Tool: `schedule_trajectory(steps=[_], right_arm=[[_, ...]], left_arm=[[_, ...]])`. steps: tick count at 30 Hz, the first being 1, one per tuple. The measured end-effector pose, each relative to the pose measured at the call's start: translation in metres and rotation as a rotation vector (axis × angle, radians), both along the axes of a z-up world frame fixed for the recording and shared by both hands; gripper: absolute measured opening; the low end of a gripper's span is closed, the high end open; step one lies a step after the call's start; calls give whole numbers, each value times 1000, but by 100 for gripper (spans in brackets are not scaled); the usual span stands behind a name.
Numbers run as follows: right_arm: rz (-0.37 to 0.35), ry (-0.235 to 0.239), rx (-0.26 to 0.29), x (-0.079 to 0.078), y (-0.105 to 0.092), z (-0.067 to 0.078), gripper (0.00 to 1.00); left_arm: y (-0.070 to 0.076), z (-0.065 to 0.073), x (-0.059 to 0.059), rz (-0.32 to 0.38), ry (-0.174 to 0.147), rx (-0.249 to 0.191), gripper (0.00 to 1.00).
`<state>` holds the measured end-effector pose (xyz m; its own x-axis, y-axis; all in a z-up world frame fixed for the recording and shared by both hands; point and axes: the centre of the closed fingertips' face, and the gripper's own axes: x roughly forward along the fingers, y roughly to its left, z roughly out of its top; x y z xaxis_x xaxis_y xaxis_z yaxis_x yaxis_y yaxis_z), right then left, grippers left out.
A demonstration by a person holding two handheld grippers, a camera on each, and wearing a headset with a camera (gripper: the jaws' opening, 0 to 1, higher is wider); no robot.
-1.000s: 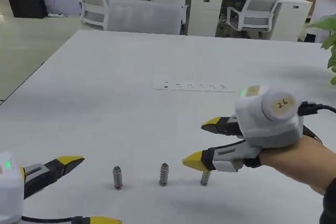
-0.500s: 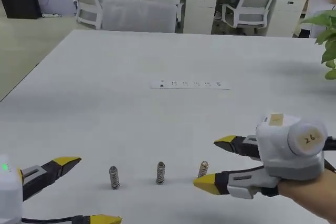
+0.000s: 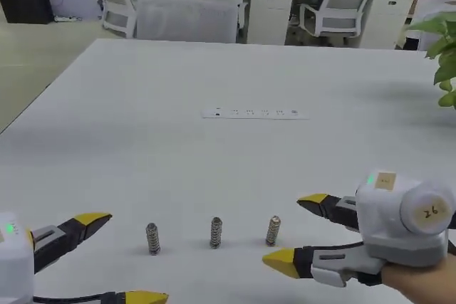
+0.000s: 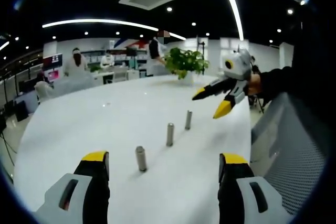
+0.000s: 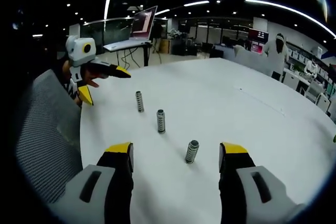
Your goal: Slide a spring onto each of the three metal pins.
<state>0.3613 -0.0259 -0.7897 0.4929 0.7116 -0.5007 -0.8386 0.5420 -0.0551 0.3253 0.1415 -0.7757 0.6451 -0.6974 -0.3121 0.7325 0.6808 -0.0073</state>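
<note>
Three short metal pins stand in a row near the front of the white table [image 3: 214, 161], each with a spring around it: left spring [image 3: 152, 238], middle spring [image 3: 216, 233], right spring [image 3: 273, 231]. My left gripper [image 3: 121, 258] is open, low at the front left, a little left of the left spring. My right gripper [image 3: 293, 230] is open just right of the right spring, clear of it. In the left gripper view the row [image 4: 169, 134] runs ahead of the open left gripper [image 4: 164, 158]. From the right gripper [image 5: 176, 148], the nearest spring [image 5: 192, 151] stands between the yellow fingertips [image 5: 119, 148].
A flush socket strip [image 3: 254, 112] lies in the middle of the table. Office chairs [image 3: 342, 16] and desks stand beyond the far edge. A green plant [image 3: 445, 55] hangs in at the right. A grey mesh chair [image 5: 44, 140] is beside the table's near side.
My right gripper has drawn back to the right and toward me, off the right spring, which now stands free. The left gripper has hardly moved.
</note>
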Motion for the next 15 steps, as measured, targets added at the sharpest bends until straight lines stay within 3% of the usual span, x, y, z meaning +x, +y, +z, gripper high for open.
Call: schedule_trajectory(steps=[15], right_arm=[[-16,8,6,0,-2,-2,68]], left_arm=[[-6,-3,-3,-16,5,-1,83]])
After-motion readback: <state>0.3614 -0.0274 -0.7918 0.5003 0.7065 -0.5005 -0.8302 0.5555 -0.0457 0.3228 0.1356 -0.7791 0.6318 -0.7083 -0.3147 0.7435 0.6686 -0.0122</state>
